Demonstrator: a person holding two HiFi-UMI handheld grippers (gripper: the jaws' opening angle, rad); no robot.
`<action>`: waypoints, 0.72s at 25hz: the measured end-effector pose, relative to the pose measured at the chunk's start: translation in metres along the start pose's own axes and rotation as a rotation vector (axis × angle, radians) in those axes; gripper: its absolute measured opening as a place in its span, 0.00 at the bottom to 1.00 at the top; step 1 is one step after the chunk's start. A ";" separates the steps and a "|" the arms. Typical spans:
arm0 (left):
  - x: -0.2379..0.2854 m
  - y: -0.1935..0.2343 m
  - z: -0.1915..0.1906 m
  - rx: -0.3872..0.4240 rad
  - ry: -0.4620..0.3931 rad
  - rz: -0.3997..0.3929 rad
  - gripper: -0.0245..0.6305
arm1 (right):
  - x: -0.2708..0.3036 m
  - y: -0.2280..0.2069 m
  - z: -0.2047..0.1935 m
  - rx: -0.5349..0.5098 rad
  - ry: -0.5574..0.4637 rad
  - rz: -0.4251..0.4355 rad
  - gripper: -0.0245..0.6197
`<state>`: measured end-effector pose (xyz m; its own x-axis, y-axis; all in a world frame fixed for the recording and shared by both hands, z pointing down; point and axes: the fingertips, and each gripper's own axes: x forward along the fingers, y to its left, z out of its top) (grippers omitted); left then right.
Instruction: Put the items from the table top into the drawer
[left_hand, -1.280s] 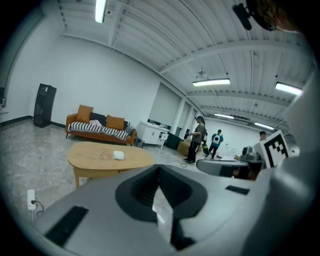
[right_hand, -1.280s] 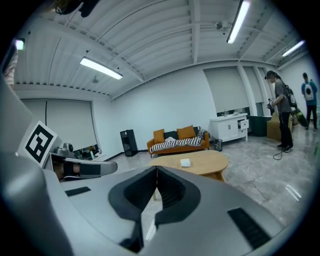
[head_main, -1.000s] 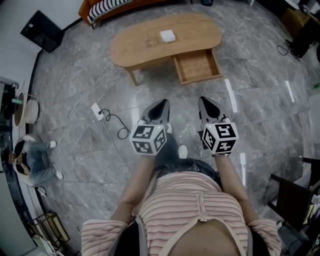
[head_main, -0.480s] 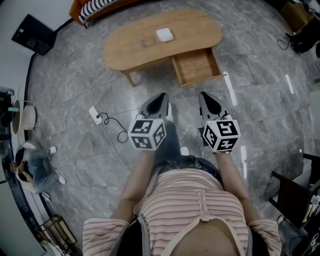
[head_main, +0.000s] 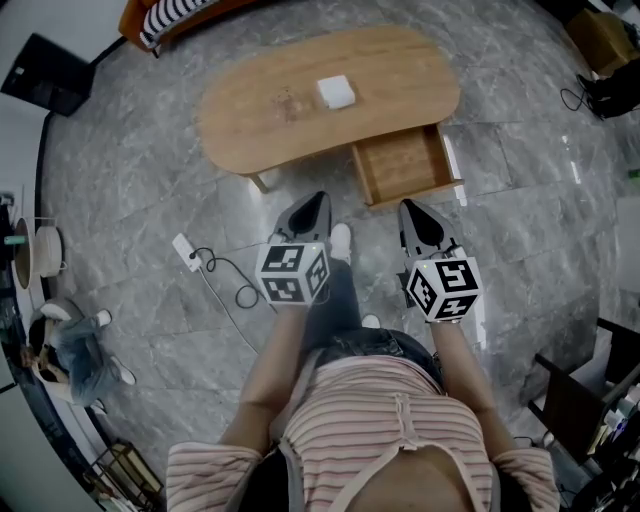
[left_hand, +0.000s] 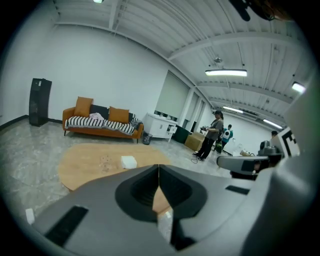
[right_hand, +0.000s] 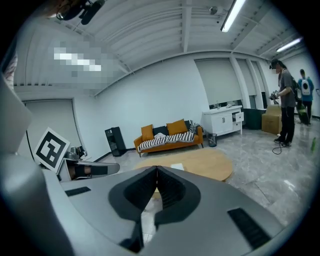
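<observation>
So both grippers are hanging in front of the person over the grey marble floor (head_main: 150, 150), well short of the oval light-wood coffee table (head_main: 250, 120). The left gripper (head_main: 318, 203) has its jaws pressed together with nothing between them. Same deal with the right gripper (head_main: 409, 210), pinched closed and empty. The small white square box (head_main: 336, 92) sits on the table top, roughly mid-table and well apart from either gripper. The open wooden drawer (head_main: 405, 165) is pulled out from the table's near edge, just ahead of the right gripper's nose. A white power strip (head_main: 186, 250) with a black cable (head_main: 235, 262) lies on the floor left of the left gripper.
</observation>
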<state>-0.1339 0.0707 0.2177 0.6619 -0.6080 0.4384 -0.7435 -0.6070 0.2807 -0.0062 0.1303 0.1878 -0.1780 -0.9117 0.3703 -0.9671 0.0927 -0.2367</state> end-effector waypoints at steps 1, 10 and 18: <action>0.012 0.012 0.006 -0.005 0.011 0.001 0.06 | 0.014 -0.002 0.006 -0.002 0.006 -0.003 0.05; 0.119 0.096 0.050 0.011 0.130 0.003 0.06 | 0.119 -0.032 0.041 0.011 0.068 -0.062 0.05; 0.206 0.146 0.034 0.010 0.240 0.001 0.06 | 0.179 -0.063 0.027 0.012 0.156 -0.100 0.05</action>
<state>-0.1031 -0.1605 0.3195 0.6187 -0.4698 0.6297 -0.7423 -0.6122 0.2726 0.0280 -0.0500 0.2449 -0.1085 -0.8427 0.5274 -0.9792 -0.0008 -0.2027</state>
